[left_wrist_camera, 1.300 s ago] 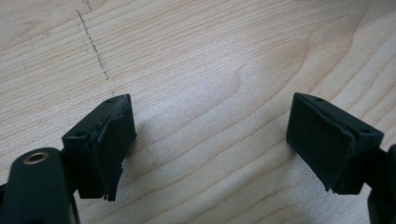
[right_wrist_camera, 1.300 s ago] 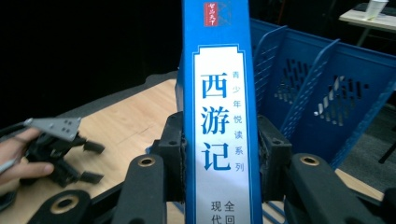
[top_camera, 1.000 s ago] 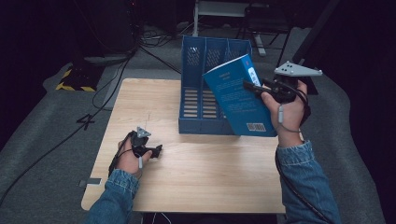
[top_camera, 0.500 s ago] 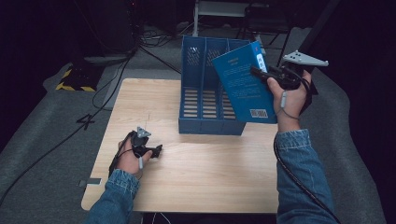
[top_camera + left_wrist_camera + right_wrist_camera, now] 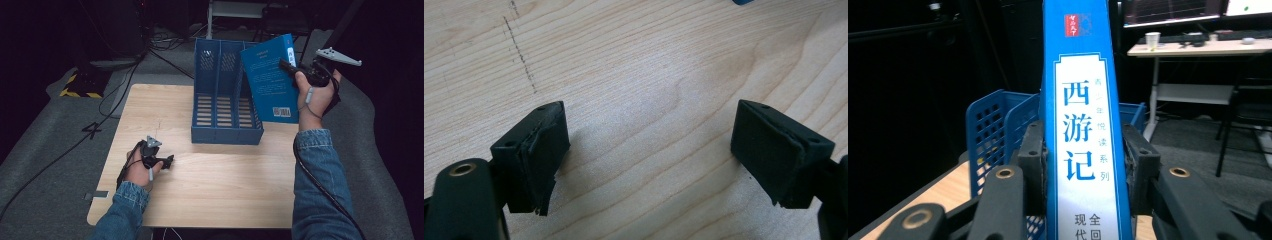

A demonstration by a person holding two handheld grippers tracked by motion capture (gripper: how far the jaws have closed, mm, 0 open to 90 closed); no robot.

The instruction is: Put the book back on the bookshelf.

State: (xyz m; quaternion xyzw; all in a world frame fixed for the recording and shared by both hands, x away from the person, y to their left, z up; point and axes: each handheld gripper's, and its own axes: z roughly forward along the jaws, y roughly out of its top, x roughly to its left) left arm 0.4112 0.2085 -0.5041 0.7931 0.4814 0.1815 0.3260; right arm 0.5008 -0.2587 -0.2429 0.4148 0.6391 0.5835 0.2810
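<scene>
Nearest you, your left gripper [image 5: 167, 161] rests low on the pale wooden table [image 5: 210, 180], its 2 black jaws spread wide with bare wood grain between them and nothing in their hold.

Farther off, at the right, your right gripper [image 5: 286, 65] has its jaws clamped on the blue softcover book with a white title panel on its spine [image 5: 270, 80]. The black pads [image 5: 1032, 155] press both covers, with the spine facing that gripper's camera. The book's long axis runs nearly upright, its top tilted slightly away from you toward the right, and the barcode end points down at the table. It hangs in the air at the right side of the blue plastic 3-slot file rack [image 5: 225, 100], overlapping the rack's right-hand wall in the high view.
</scene>
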